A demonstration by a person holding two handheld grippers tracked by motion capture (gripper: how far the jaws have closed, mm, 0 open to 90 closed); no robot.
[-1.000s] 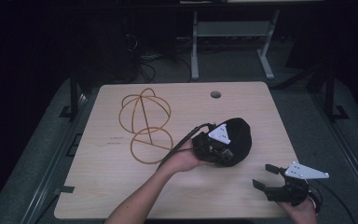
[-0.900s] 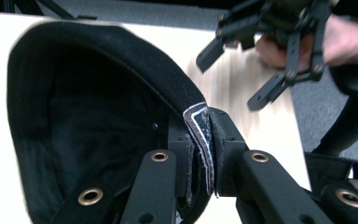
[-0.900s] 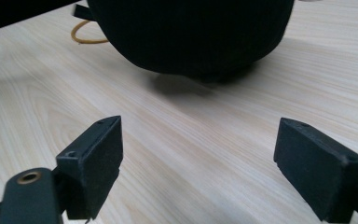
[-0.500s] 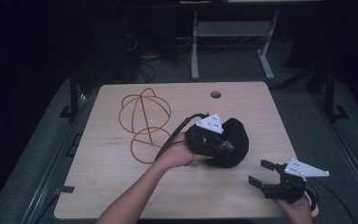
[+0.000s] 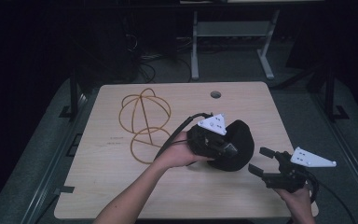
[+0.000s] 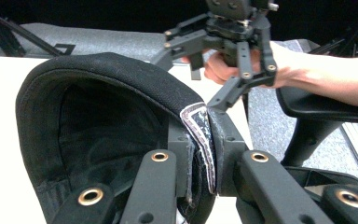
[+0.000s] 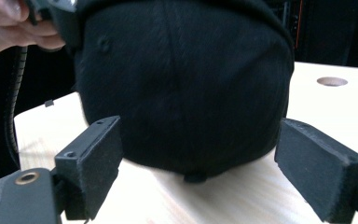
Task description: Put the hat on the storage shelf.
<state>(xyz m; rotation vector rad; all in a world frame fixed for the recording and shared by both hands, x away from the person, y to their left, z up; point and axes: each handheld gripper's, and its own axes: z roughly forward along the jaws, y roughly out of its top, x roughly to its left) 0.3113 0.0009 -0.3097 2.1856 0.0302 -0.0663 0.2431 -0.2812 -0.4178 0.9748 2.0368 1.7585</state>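
Observation:
A black cap [image 5: 240, 144] hangs just above the right half of the wooden table [image 5: 112, 186]. My left gripper [image 5: 232, 150] is shut on it. In the left gripper view the jaws pinch the cap's rim [image 6: 98, 88] at a white-edged inner band, and the left gripper [image 6: 203, 135] looks into the hollow crown. My right gripper [image 5: 259, 161] stands open just right of the cap, jaws pointing at it, apart from the fabric. In the right gripper view the crown [image 7: 182, 84] sits ahead of the right gripper [image 7: 207, 163], between the two spread pads [image 7: 93, 154].
A wire cap-shaped frame [image 5: 144, 123] of thin yellow-brown hoops lies on the table's left middle. A round hole [image 5: 216, 94] is near the far edge. A metal stand [image 5: 233, 37] and cables sit on the dark floor beyond the table.
The left hand has raised the cap slightly and tipped it. The right gripper has risen and come closer to the cap, still open.

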